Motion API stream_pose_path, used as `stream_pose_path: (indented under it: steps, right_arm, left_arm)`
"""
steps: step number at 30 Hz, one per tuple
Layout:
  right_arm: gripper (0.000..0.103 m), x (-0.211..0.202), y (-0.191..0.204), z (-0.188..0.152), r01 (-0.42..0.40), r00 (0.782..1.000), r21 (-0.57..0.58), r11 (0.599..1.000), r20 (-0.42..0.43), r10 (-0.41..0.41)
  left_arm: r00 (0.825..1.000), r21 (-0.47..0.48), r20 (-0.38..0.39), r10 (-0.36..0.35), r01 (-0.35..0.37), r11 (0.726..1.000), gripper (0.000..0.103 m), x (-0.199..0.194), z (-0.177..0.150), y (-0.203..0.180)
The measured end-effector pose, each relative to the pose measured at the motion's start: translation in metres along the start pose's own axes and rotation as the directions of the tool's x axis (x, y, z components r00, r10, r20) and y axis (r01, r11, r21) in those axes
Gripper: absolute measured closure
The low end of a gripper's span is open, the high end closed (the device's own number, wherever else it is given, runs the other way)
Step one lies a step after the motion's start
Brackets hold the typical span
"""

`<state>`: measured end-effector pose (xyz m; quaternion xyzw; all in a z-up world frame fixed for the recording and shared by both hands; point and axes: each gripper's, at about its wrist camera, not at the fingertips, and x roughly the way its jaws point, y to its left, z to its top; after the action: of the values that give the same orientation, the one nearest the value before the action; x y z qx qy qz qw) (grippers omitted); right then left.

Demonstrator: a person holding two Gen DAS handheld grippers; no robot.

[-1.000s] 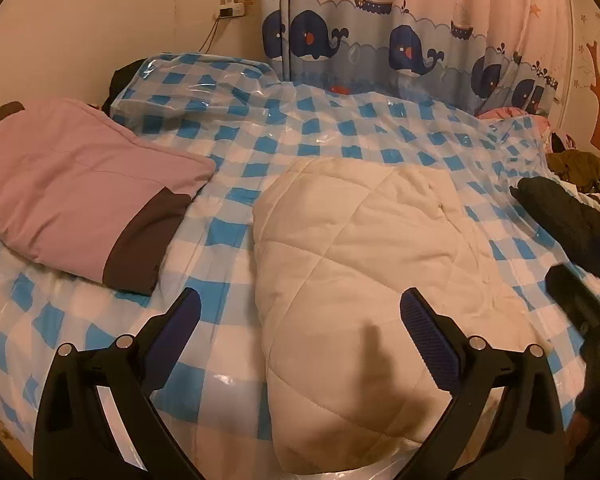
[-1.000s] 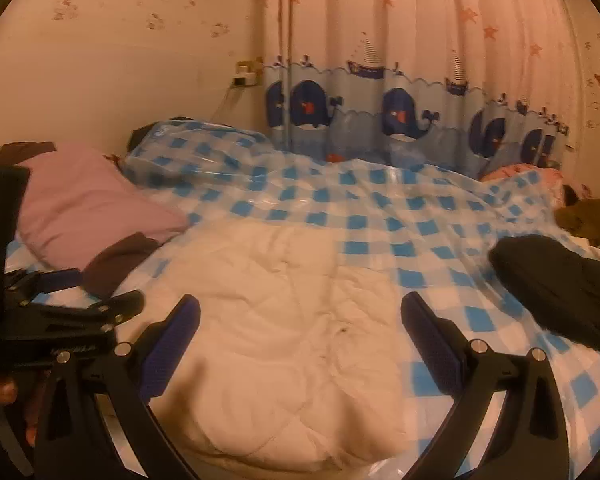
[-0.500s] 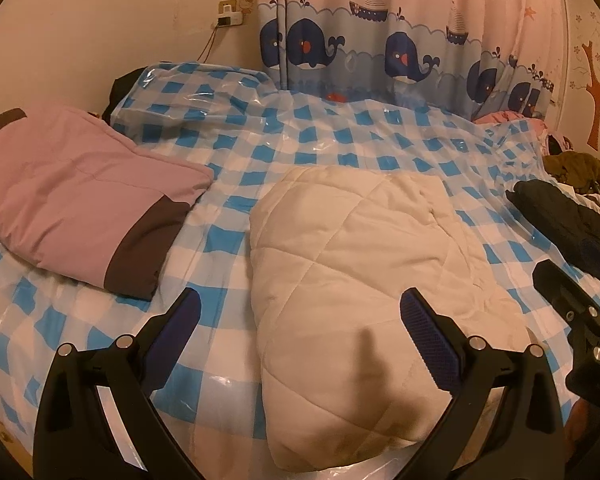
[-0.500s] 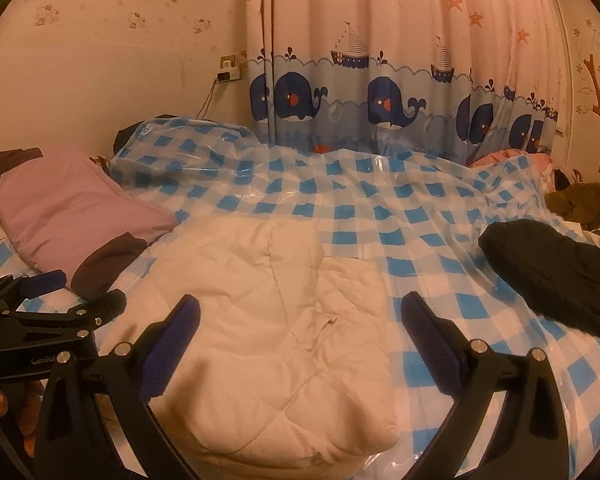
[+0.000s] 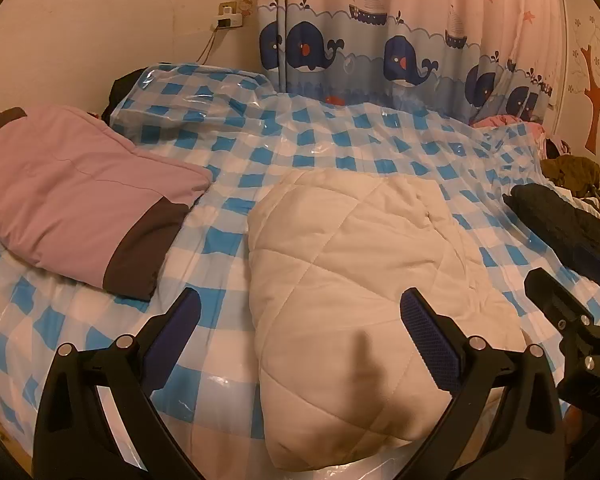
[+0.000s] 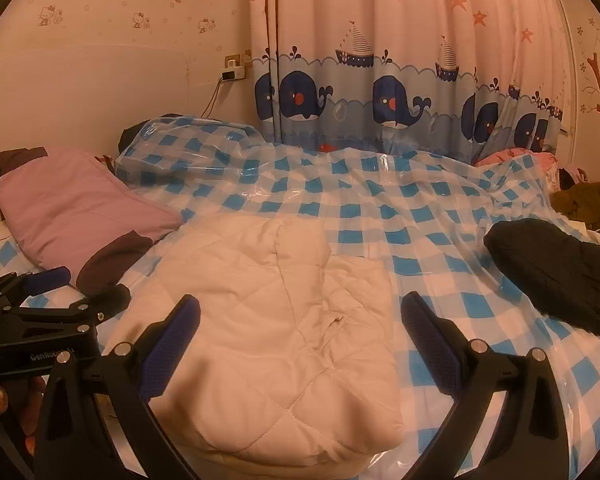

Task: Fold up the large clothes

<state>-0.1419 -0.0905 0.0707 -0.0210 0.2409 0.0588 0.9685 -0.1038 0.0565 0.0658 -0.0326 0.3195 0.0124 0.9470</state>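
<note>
A cream quilted garment (image 5: pixel 364 280) lies folded into a thick packet near the bed's front edge; it also shows in the right wrist view (image 6: pixel 268 320). My left gripper (image 5: pixel 300 332) is open and empty, held above the packet's left part and the bed cover. My right gripper (image 6: pixel 300 340) is open and empty above the packet's near end. Each gripper shows at the side of the other's view: the right one (image 5: pixel 572 320), the left one (image 6: pixel 44 304).
A folded pink garment with dark trim (image 5: pixel 76 196) lies at the left. A black garment (image 6: pixel 560 276) lies at the right. The blue-checked plastic cover (image 5: pixel 340 148) spans the bed. A whale-print curtain (image 6: pixel 380 92) hangs behind, with more clothes heaped at the far right (image 6: pixel 588 200).
Both grippers have drawn back and tilted up from the cream packet, staying open. The packet lies still.
</note>
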Motion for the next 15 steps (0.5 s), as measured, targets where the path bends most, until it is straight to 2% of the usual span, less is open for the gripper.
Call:
stream_pose_path:
  steps: [15]
  right_arm:
    - [0.007, -0.0011, 0.0030, 0.0000, 0.002, 1.000, -0.002, 1.000, 0.003, -0.002]
  left_arm:
    - [1.000, -0.002, 0.030, 0.000, 0.000, 1.000, 0.007, -0.0084, 0.0018, -0.0011]
